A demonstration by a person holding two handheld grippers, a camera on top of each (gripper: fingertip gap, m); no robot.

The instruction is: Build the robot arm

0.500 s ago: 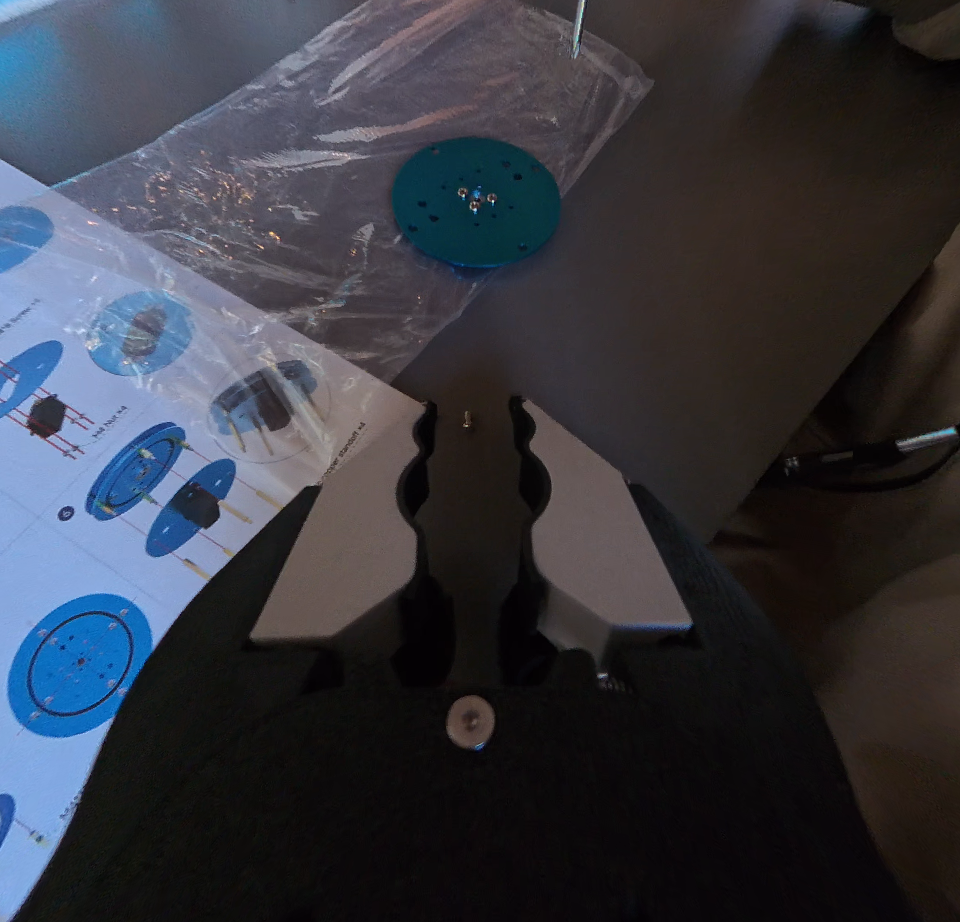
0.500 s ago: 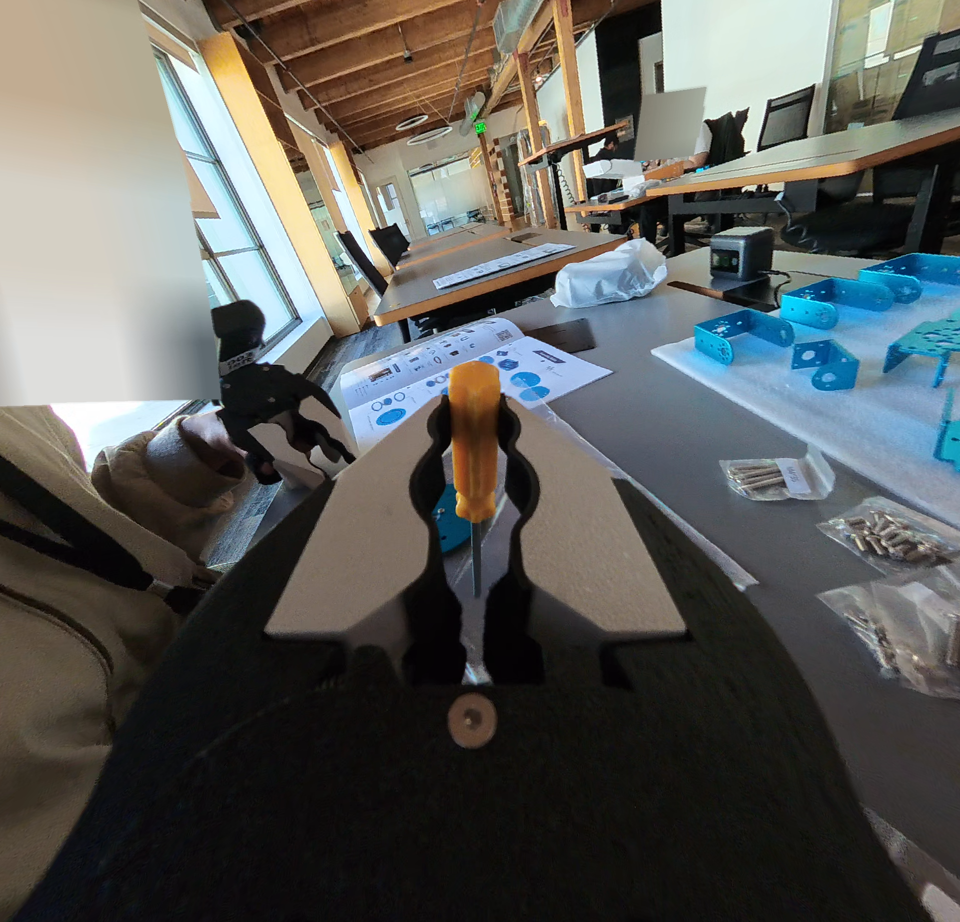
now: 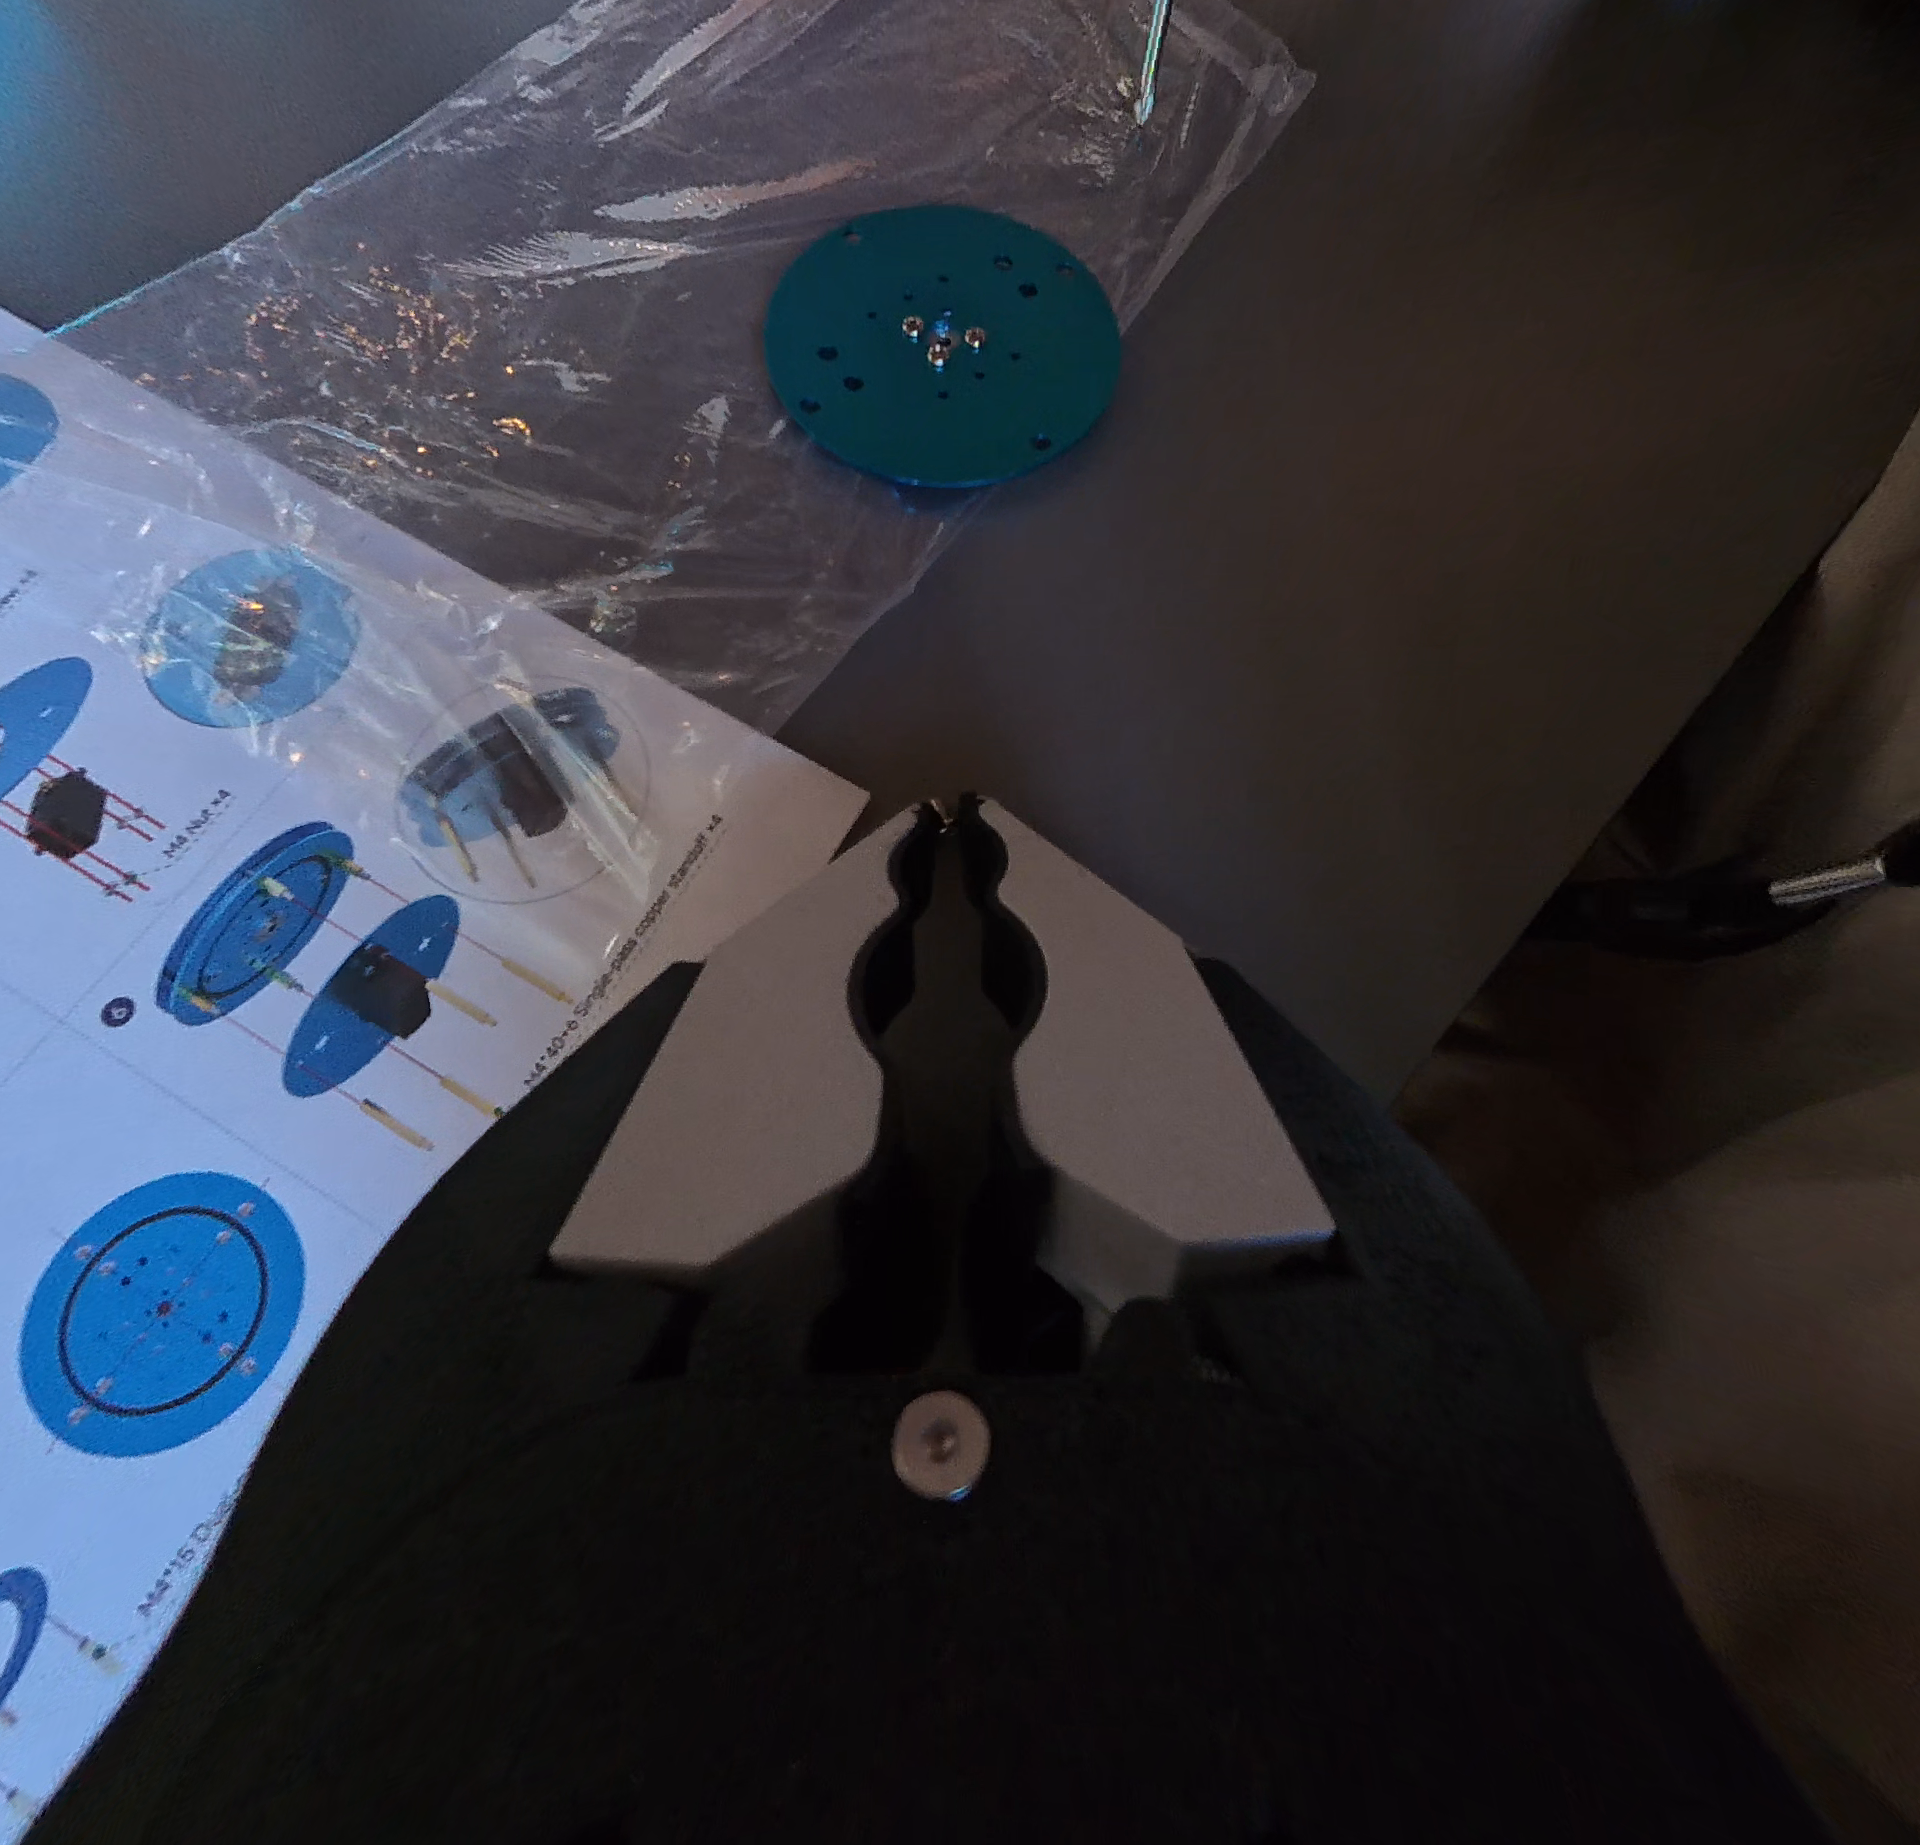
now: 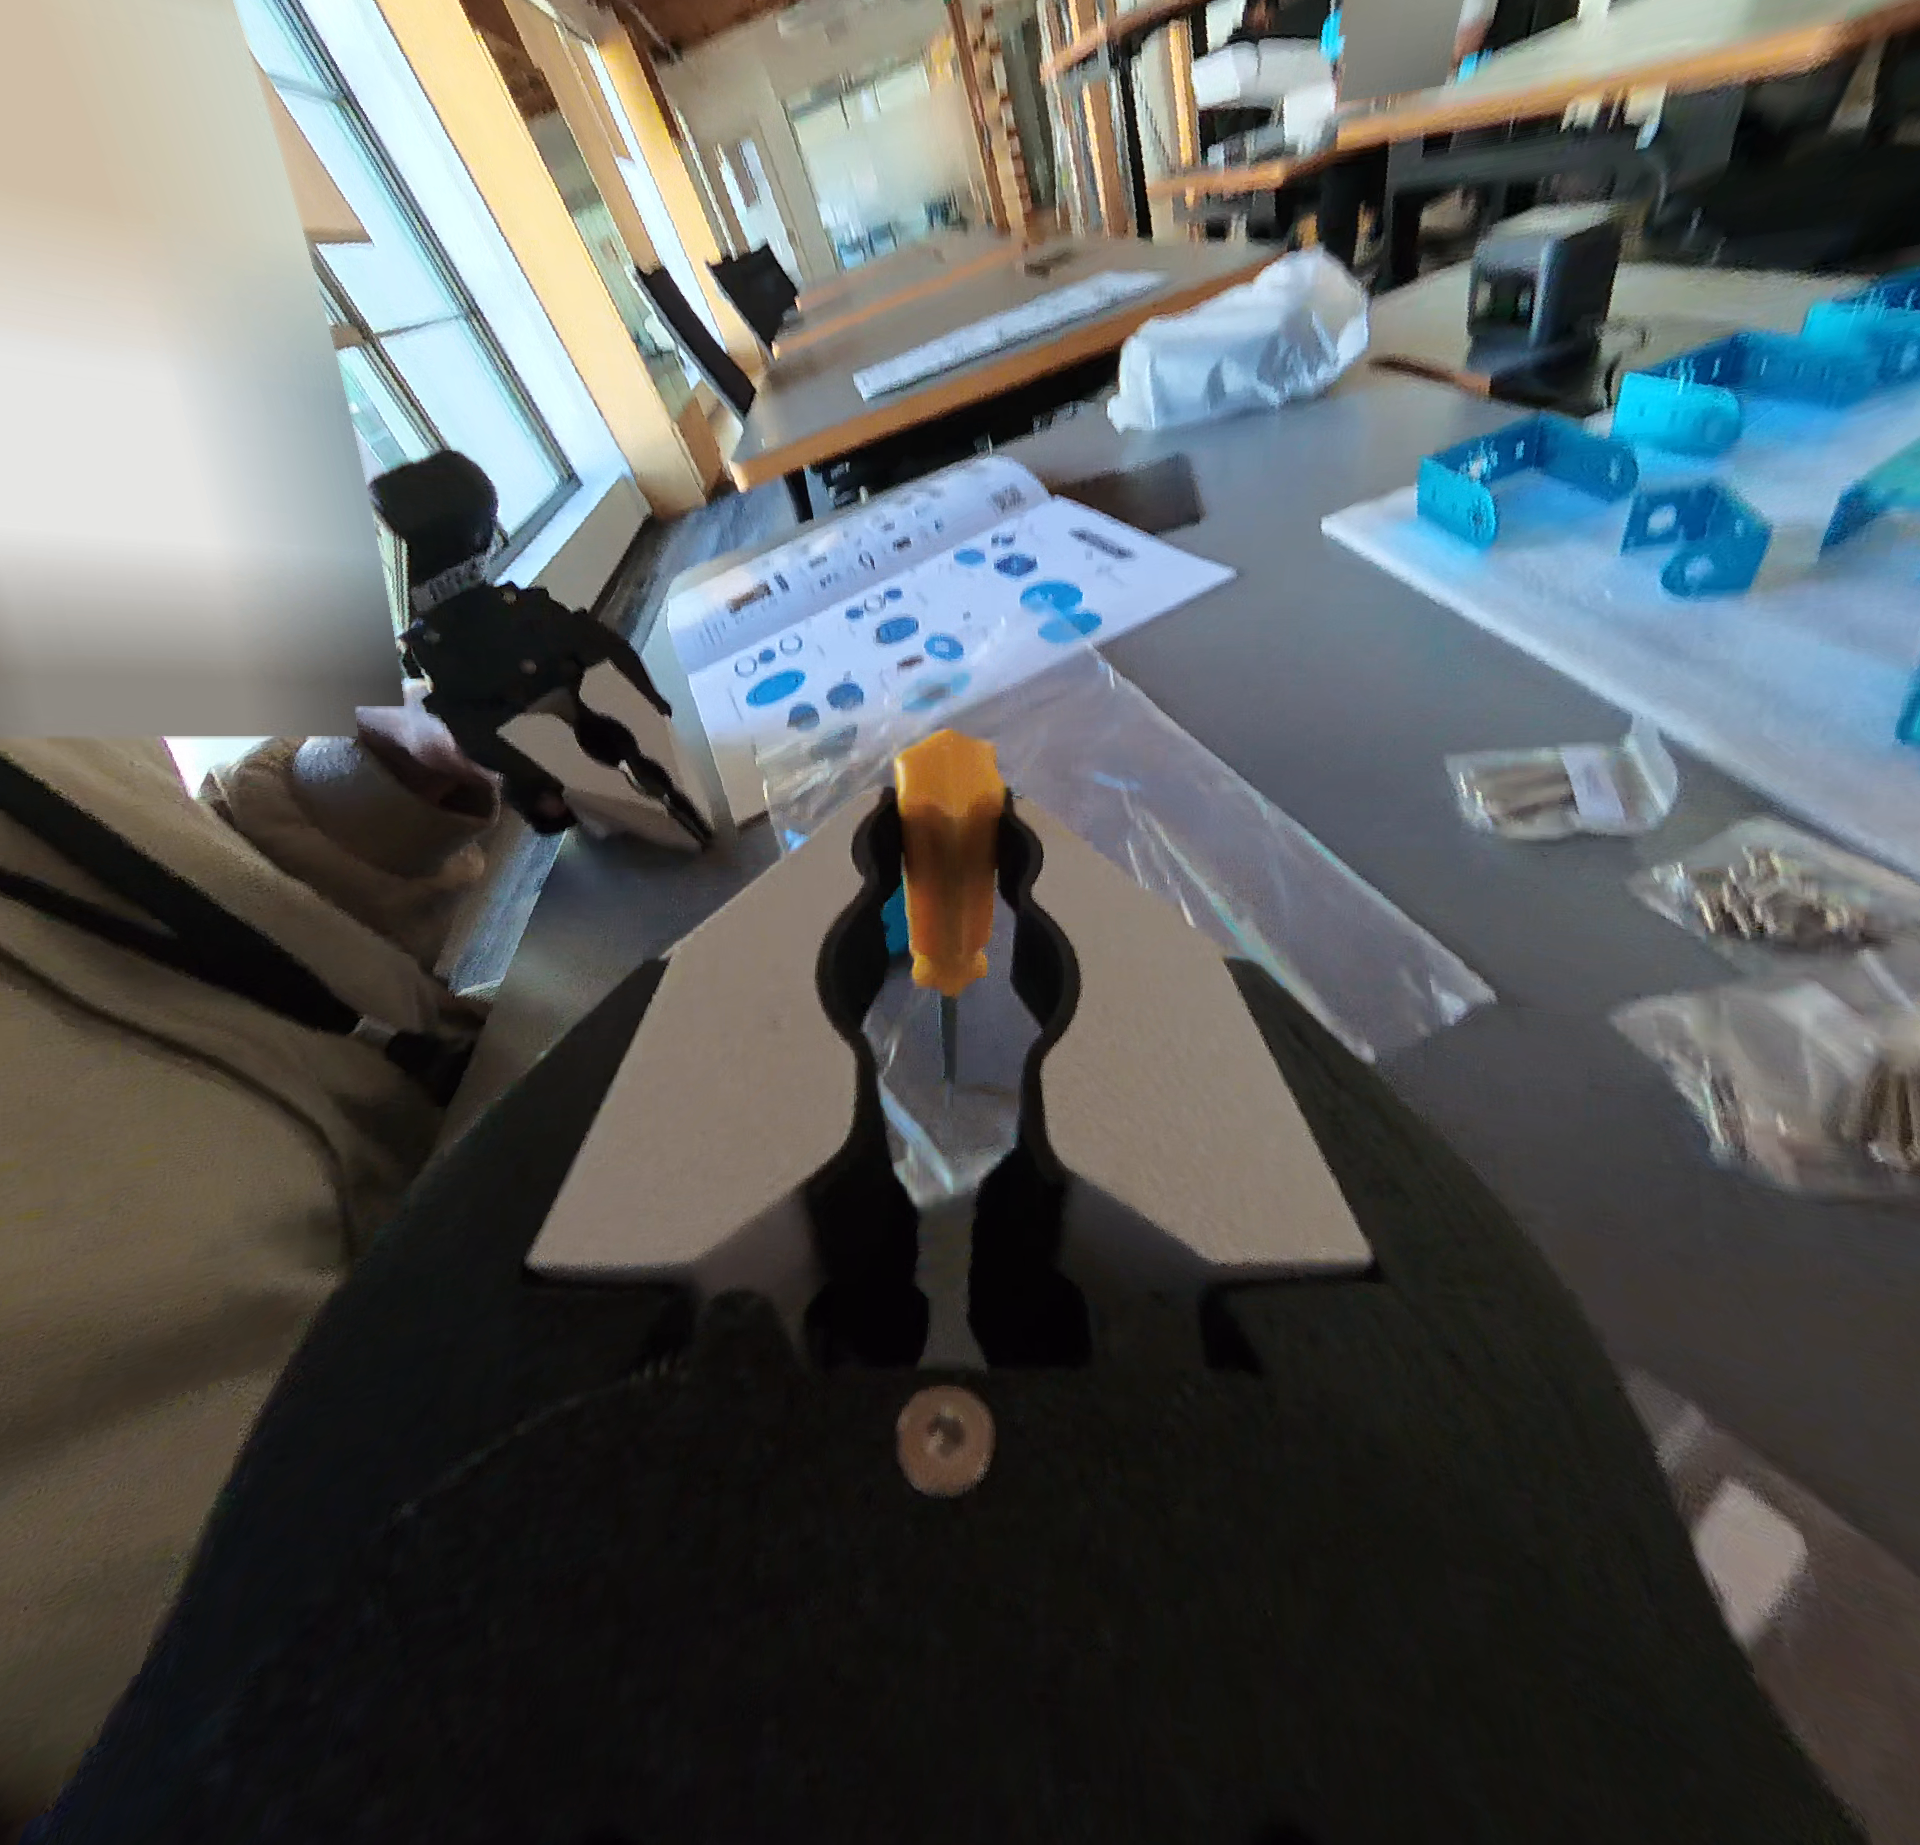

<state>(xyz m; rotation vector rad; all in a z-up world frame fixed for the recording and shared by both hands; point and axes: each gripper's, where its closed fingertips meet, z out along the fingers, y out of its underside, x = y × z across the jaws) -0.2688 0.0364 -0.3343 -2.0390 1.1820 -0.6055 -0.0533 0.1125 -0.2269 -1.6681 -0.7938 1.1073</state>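
Your left gripper pinches a tiny silver screw; your right gripper clamps an orange-handled screwdriver.
Both sit near the round teal perforated metal disc, which lies on a clear plastic bag beside the printed instruction sheet on the grey surface.

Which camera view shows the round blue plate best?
The left wrist view: the round blue plate lies whole and unhidden, partly on the clear plastic bag. In the right wrist view only a blue sliver shows behind the orange screwdriver.

one teal disc, one screwdriver, four blue brackets
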